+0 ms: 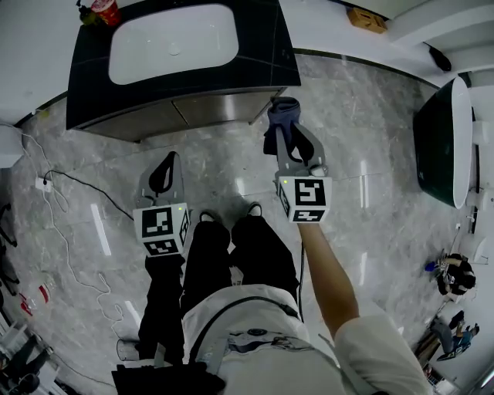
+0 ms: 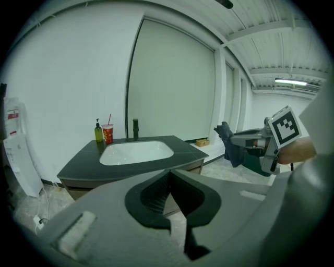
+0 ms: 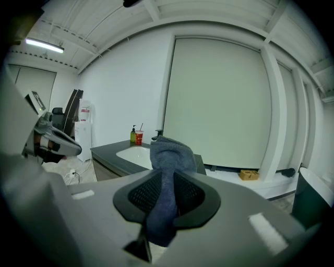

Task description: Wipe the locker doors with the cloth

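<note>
Right gripper (image 1: 293,148), head view: clamped on the blue cloth (image 1: 282,114), near the sink counter (image 1: 89,85); left gripper (image 1: 164,176) closed, empty. Left gripper view: jaws meet on nothing. Right gripper view: cloth pinched between jaws. I see no locker doors; wiping looks unstarted.

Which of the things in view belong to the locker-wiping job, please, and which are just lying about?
For the job:
- the cloth, gripped in the right gripper
- the left gripper, shut and empty
(No locker doors show in any view.)

Just lying about:
- sink counter
- red cup
- soap bottle
- cardboard box
- dark tub
</note>
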Available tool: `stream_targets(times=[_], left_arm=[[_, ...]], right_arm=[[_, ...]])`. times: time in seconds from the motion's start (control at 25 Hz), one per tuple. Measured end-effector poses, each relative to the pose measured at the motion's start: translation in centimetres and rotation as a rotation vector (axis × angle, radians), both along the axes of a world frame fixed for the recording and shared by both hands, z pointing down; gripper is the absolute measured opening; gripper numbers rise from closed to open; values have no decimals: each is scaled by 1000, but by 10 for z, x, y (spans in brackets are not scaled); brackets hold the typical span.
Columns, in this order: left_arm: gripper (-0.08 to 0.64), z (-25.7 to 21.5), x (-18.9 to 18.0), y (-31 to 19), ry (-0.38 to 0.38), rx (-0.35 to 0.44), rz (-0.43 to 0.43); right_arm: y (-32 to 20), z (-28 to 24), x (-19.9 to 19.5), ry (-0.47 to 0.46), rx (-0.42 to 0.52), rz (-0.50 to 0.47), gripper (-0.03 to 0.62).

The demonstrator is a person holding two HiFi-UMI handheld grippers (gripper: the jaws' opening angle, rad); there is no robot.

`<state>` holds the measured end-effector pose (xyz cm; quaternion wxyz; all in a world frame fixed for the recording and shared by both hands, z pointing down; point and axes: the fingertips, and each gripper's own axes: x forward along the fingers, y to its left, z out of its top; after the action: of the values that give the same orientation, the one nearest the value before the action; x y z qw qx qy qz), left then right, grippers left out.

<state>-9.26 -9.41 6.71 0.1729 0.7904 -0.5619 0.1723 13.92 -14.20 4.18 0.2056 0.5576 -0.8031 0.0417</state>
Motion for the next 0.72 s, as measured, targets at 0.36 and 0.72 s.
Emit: stream_targets(times=[0.36,0.72], left_arm=[[3,165,31,5,-31,37,0],[3,295,39,-15,-70,200,-22]], right_arm=[[-14,123,20,-6,124,-75,77],[-43,259,29,-35,277,-92,77]])
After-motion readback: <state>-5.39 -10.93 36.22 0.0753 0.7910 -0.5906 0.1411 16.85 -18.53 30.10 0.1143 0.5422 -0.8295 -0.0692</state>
